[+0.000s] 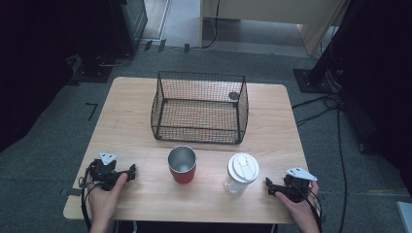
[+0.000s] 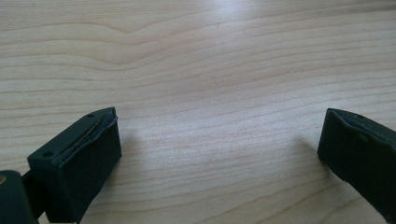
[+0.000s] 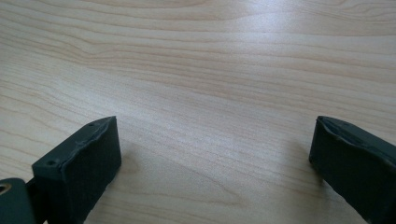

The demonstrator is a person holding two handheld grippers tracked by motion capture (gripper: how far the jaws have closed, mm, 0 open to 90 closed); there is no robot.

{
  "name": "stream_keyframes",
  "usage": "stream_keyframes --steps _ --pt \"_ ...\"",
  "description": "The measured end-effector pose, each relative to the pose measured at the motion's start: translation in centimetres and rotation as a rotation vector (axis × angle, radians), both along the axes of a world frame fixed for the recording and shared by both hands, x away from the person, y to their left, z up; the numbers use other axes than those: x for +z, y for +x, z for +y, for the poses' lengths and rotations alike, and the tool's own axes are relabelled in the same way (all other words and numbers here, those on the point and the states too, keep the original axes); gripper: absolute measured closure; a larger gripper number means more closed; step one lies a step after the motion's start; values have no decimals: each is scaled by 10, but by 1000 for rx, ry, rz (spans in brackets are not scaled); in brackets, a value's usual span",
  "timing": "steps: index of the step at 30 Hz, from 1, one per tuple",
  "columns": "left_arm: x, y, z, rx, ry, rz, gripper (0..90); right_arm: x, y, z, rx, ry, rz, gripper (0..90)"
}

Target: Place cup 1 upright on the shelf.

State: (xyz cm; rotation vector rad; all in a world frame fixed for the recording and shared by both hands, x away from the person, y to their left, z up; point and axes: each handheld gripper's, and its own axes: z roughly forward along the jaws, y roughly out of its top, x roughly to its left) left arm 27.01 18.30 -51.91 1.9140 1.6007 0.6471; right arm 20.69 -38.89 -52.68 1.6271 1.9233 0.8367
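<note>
A: High view, left to right: our left tool (image 1: 132, 170) rests near-left on the table (image 1: 131, 116), jaws wide, holding nothing.

B: Then red cup (image 1: 182, 164), white-lidded bottle (image 1: 241, 173), and our right tool (image 1: 268, 186), likewise wide and empty.

**A wooden table in a dim room**

The light wooden table (image 1: 131, 111) stands on a grey carpet floor (image 1: 53, 141). Behind it is a pale cabinet (image 1: 272, 12). Black cables (image 1: 316, 109) lie on the right. Both sides are dark.
</note>
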Motion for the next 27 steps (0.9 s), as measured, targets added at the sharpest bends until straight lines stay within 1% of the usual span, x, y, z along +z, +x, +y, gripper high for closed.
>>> stream_keyframes --steps 1,3,4,5,6,7,8,9,10,11,12,15,16,17,19,20,22,23,25,27 --pt "0 0 -1 10 -1 -1 0 0 0 0 0 0 0 19" --pt "0 0 -1 14 0 0 0 0 0 0 0 0 0 20" --pt "1 -1 -1 9 1 12 0 0 0 0 0 0 0 20" --pt "1 -3 -1 -9 2 18 0 0 0 0 0 0 0 19" --pt "2 -4 -2 -19 9 18 0 0 0 0 0 0 0 20" --pt "3 -6 -2 -29 7 14 0 0 0 0 0 0 0 20" --pt "5 -7 -3 -44 -17 2 0 0 0 0 0 0 0 20" --pt "7 -9 -4 -62 -26 -9 0 0 0 0 0 0 0 19" --pt "7 -9 -4 -62 -26 -9 0 0 0 0 0 0 0 19" --pt "10 -11 -7 -79 -26 -20 0 0 0 0 0 0 0 19" --pt "12 -12 -10 -102 -36 -26 0 0 0 0 0 0 0 19" --pt "16 -14 -18 -155 -50 -40 0 0 0 0 0 0 0 19" --pt "19 -16 -26 -183 -53 -56 0 0 0 0 0 0 0 19" --pt "19 -16 -26 -183 -53 -56 0 0 0 0 0 0 0 19" --pt "23 -19 -36 -227 -63 -76 0 0 0 0 0 0 0 19" --pt "23 -19 -36 -227 -63 -76 0 0 0 0 0 0 0 19" --pt "27 -21 -42 -257 -66 -82 0 0 0 0 0 0 0 19" --pt "30 -24 -48 -282 -80 -89 0 0 0 0 0 0 0 19" --pt "33 -27 -54 -312 -100 -99 0 0 0 0 0 0 0 19" --pt "36 -29 -61 -340 -101 -108 0 0 0 0 0 0 0 19"
